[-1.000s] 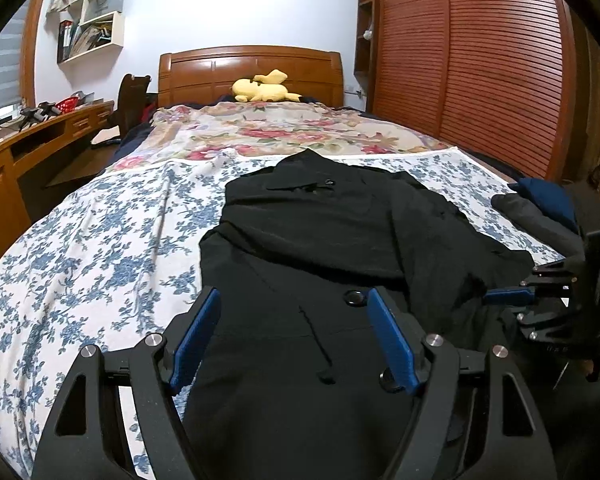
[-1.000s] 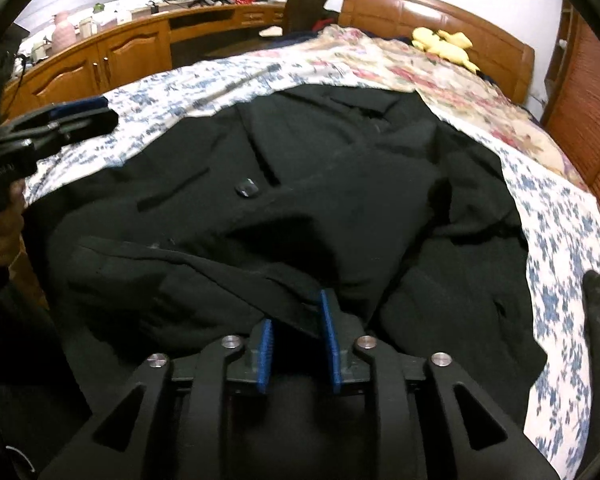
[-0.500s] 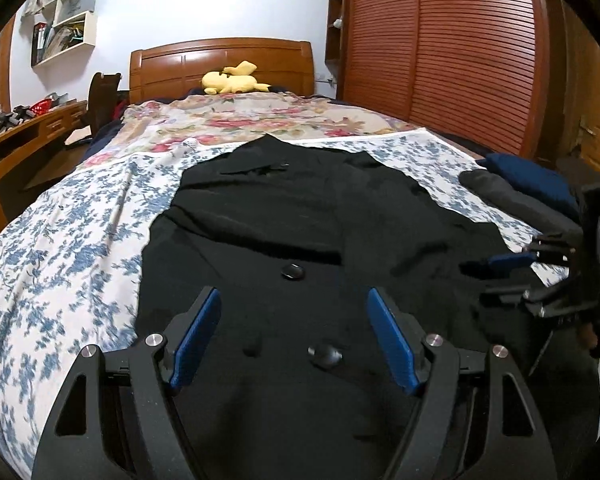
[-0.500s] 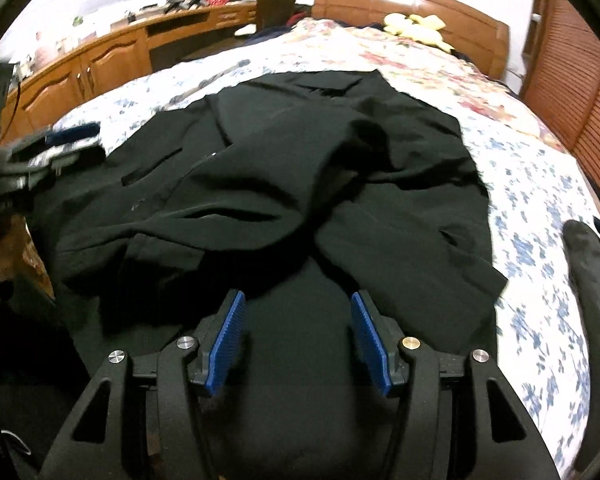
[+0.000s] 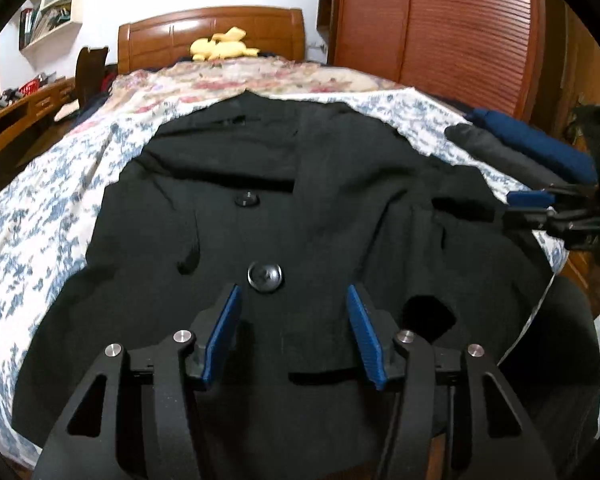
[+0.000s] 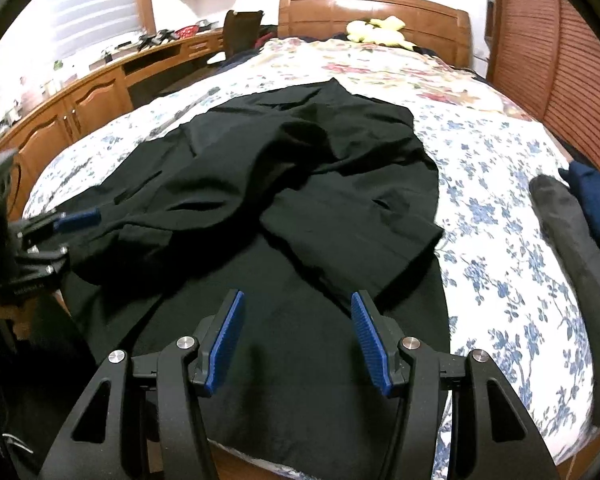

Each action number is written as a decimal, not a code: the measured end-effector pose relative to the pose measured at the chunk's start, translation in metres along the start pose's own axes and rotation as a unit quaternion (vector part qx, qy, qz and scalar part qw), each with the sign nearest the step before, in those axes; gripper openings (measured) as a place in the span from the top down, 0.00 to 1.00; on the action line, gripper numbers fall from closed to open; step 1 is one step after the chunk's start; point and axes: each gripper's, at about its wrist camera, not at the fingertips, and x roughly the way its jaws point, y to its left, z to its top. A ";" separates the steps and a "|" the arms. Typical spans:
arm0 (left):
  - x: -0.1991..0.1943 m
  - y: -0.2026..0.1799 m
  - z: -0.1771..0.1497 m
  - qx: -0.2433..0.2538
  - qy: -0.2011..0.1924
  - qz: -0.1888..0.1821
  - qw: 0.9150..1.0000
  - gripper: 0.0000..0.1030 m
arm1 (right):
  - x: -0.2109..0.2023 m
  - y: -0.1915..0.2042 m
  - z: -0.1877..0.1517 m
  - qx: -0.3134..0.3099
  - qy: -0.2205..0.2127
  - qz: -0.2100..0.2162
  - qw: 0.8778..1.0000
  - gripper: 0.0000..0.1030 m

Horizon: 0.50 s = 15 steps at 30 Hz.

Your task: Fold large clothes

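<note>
The room is dim. The window [image 6: 96, 12] glows white. Edges bend round and look blurry, maybe from moving.

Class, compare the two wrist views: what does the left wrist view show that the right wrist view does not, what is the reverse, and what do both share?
Only the left wrist view shows the coat's two round buttons, and the left tool from behind, its jaws closing over the cloth with nothing pinched between them.

Only the right wrist view shows the window blinds and the cabinet doors under the desk, plus the right tool from behind, jaws apart.

Both show the black coat spread on the floral bedspread, the yellow plush toy and the wooden headboard.
</note>
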 end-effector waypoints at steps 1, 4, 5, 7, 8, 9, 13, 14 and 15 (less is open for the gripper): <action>0.002 0.000 -0.001 -0.003 0.008 -0.002 1.000 0.46 | 0.000 -0.003 -0.001 0.004 -0.002 0.002 1.000 0.45; 0.004 -0.005 -0.005 -0.002 0.018 0.000 1.000 0.46 | -0.005 -0.004 -0.004 0.009 -0.009 0.008 1.000 0.45; 0.005 -0.007 -0.006 0.001 0.021 0.002 1.000 0.47 | -0.007 -0.004 -0.004 0.007 -0.012 0.009 1.000 0.45; 0.008 -0.008 -0.008 -0.005 0.030 -0.001 1.000 0.59 | -0.015 -0.008 -0.009 0.003 -0.018 0.010 1.000 0.45; 0.009 -0.008 -0.009 -0.009 0.034 -0.006 0.999 0.63 | -0.018 -0.009 -0.010 0.003 -0.022 0.012 1.000 0.45; 0.011 -0.010 -0.010 -0.012 0.038 -0.010 0.999 0.67 | -0.020 -0.012 -0.011 0.003 -0.026 0.013 1.000 0.45; 0.009 -0.015 -0.005 -0.008 0.039 -0.010 0.999 0.89 | -0.032 -0.017 -0.017 -0.001 -0.036 0.012 0.999 0.45; 0.006 -0.016 -0.003 -0.004 0.034 -0.005 0.999 0.89 | -0.035 -0.019 -0.018 -0.001 -0.038 0.010 0.999 0.45; 0.000 -0.015 0.001 0.002 0.025 0.007 1.000 0.90 | -0.037 -0.021 -0.020 -0.001 -0.040 0.010 0.999 0.45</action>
